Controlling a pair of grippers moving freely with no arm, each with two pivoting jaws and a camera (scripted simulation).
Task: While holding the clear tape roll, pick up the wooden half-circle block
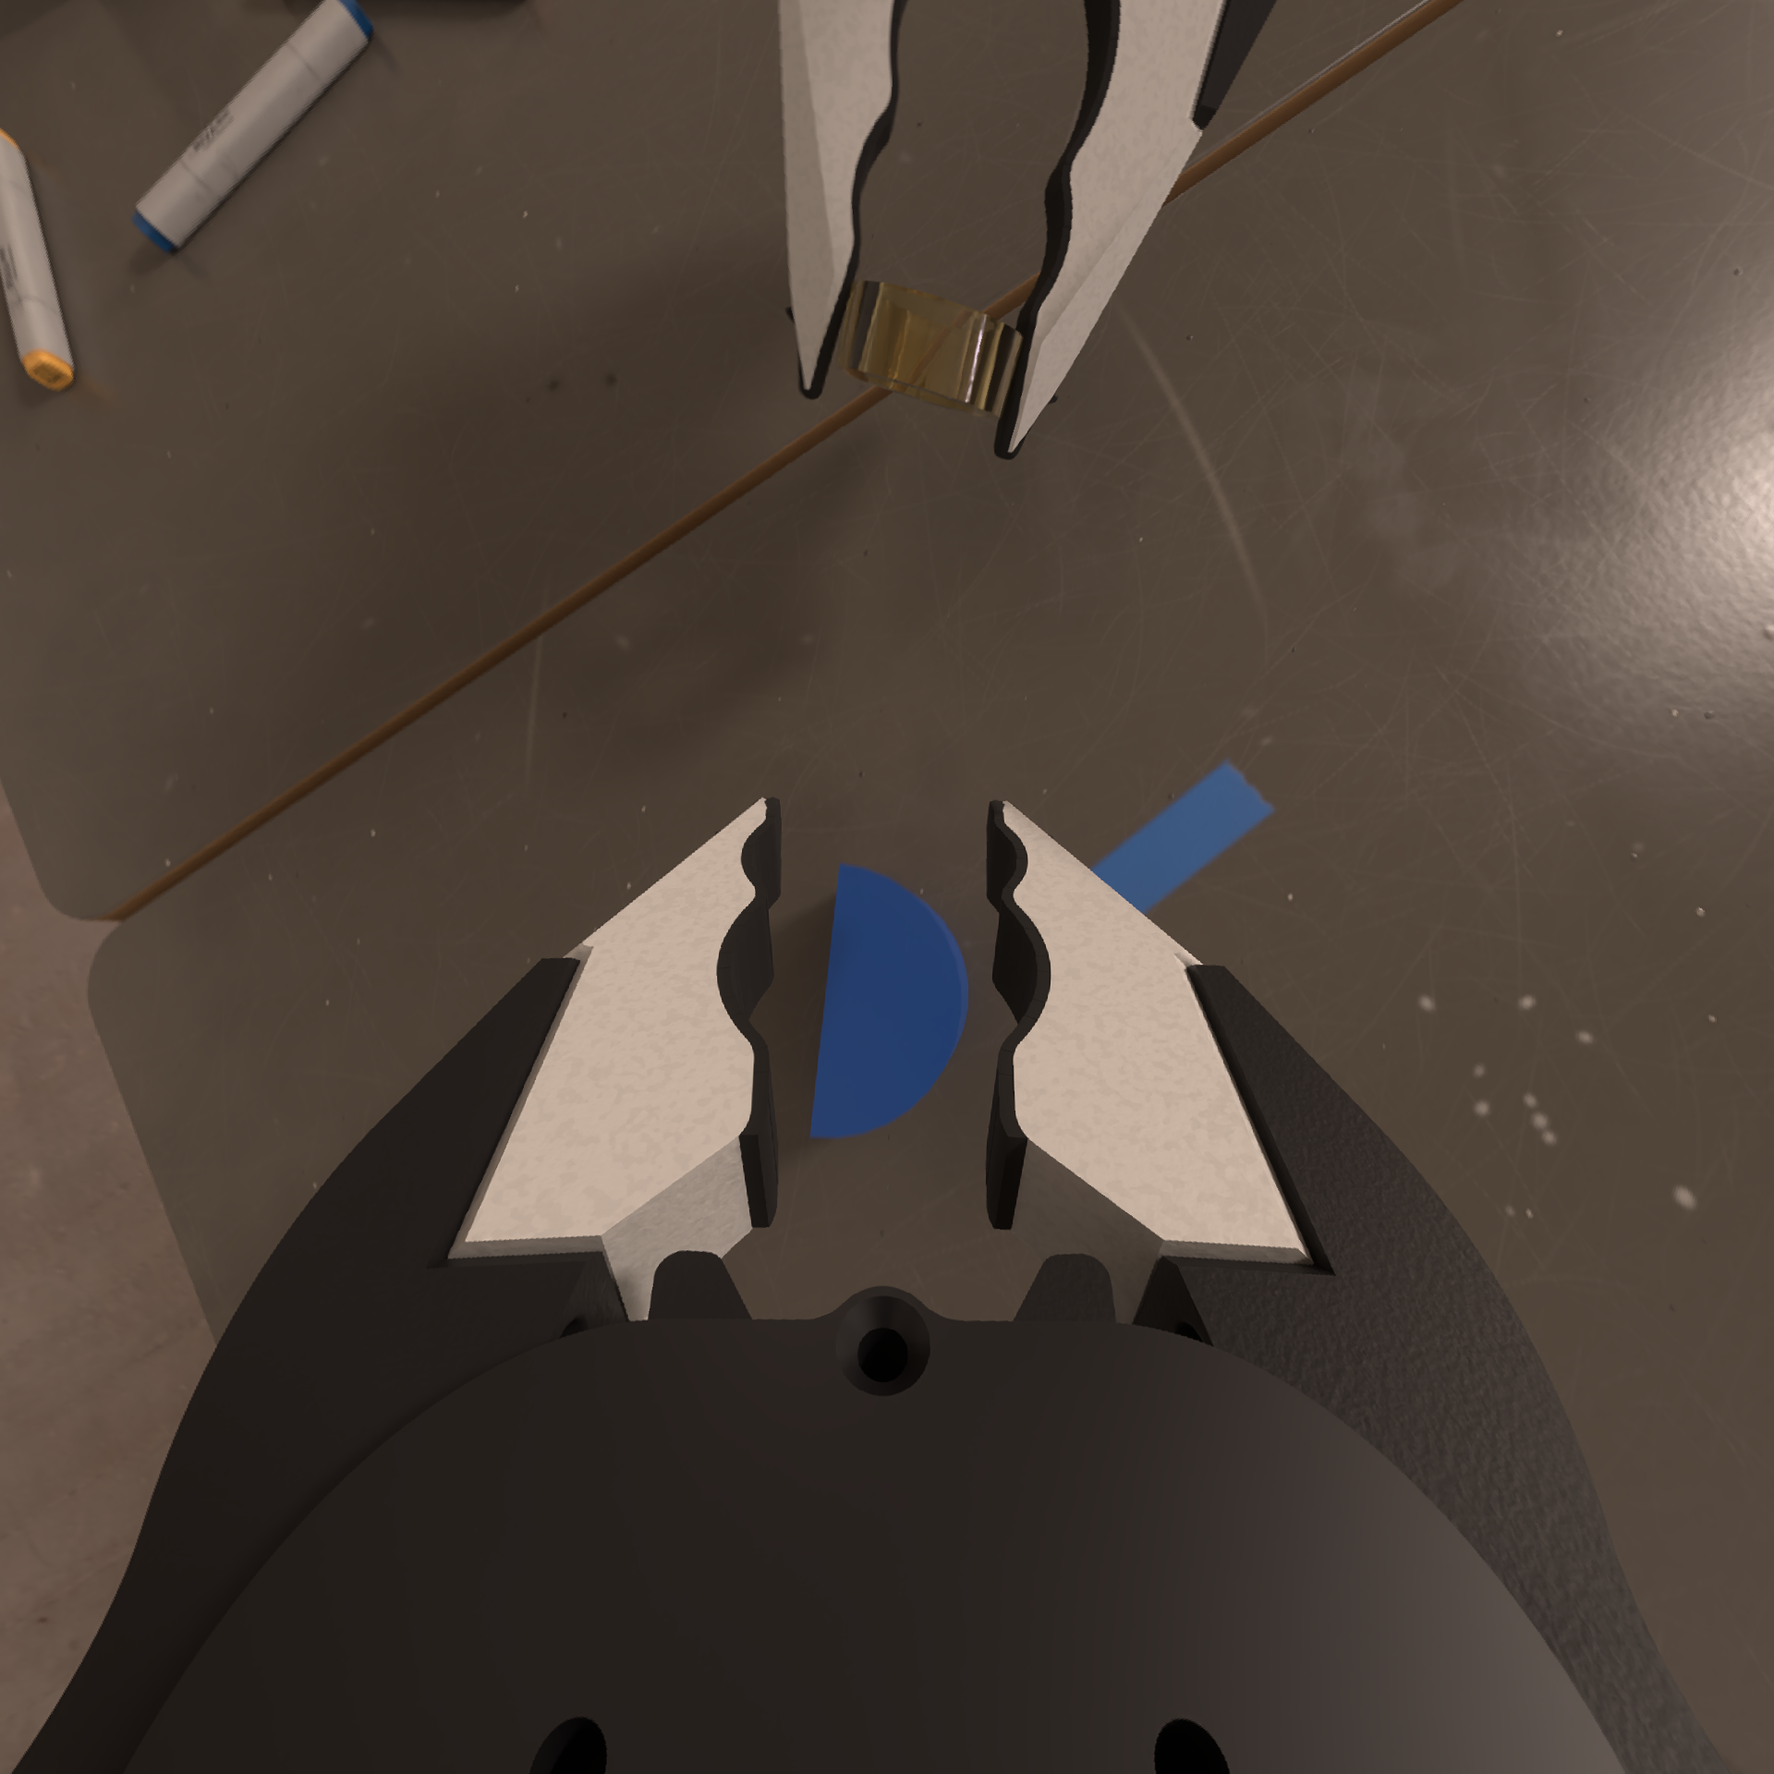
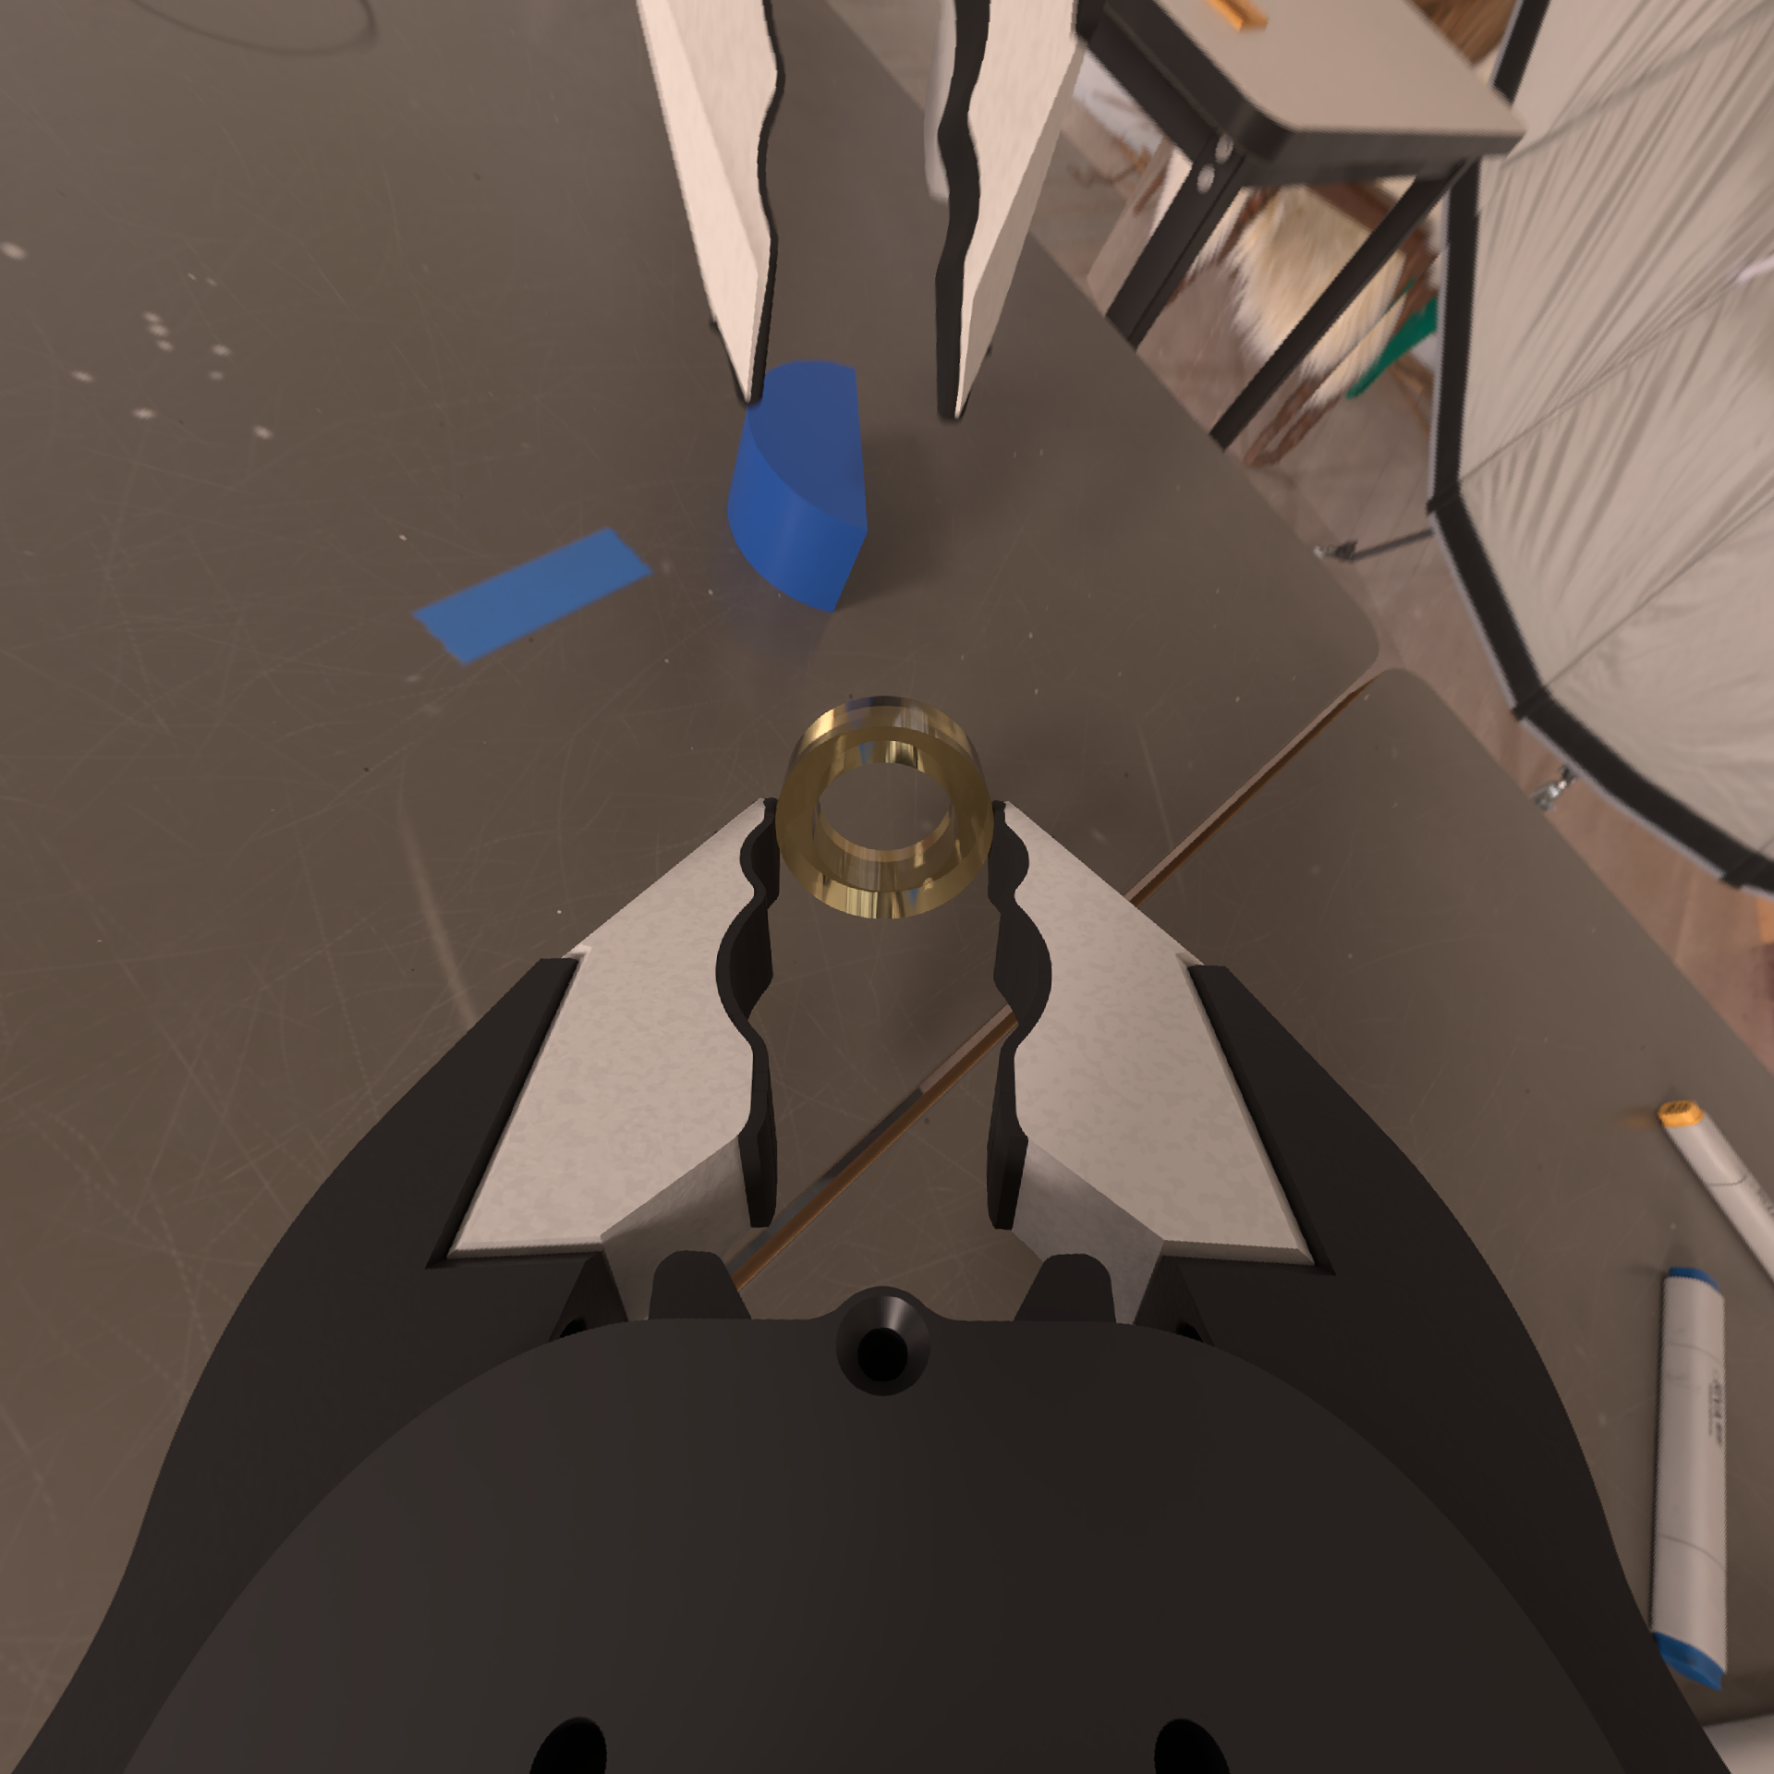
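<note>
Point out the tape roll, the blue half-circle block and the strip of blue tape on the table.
Tape roll [image 2: 883, 833]: right wrist view, on its front ring face.
Block [image 1: 888, 998]: left wrist view, on its flat top.
Blue tape strip [image 2: 533, 593]: right wrist view, at its middle.

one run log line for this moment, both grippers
right hand-held gripper: shut on clear tape roll | left hand-held gripper: open above half-circle block | block: on table
</note>
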